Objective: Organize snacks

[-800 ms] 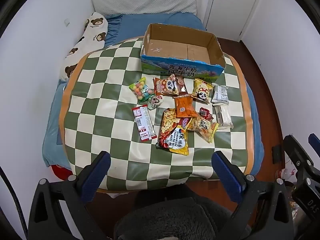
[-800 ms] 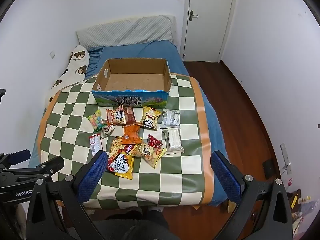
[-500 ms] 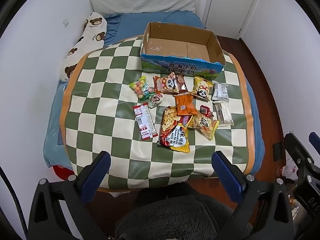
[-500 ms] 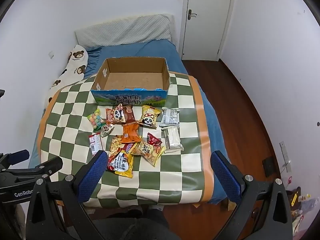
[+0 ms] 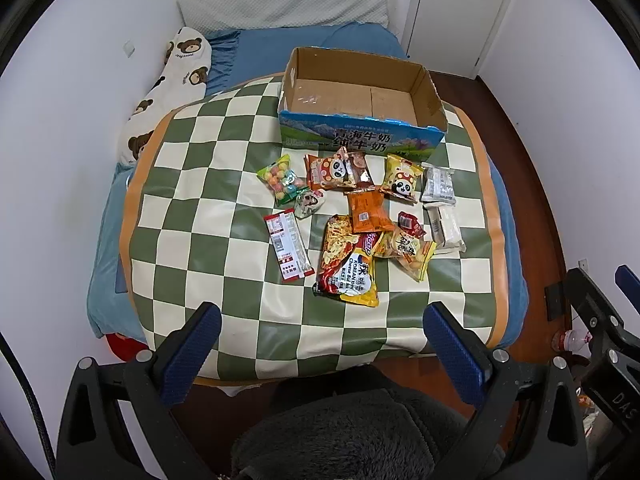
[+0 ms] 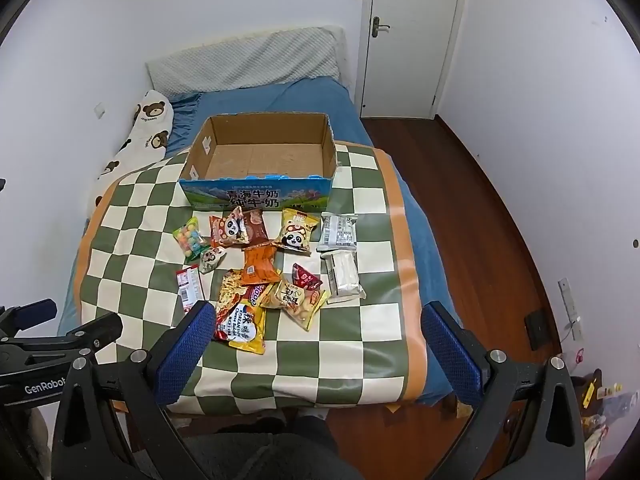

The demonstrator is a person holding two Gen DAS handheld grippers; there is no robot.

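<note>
Several snack packets lie in a loose heap on a green-and-cream checkered mat spread over a bed. Behind them stands an empty cardboard box with a blue printed front. A large cheese-ball bag lies nearest me, a red-and-white flat pack to its left, two white packs on the right. My left gripper and right gripper both hang open above the mat's near edge, well short of the snacks, holding nothing.
A bear-print pillow lies along the left wall, a grey pillow at the headboard. A closed white door is at the back right, wooden floor to the right. A grey fuzzy garment fills the lower foreground.
Both views have shifted slightly, with the mat and box sitting a little lower and nearer in frame. The snacks and box have not moved, and both grippers stay open.
</note>
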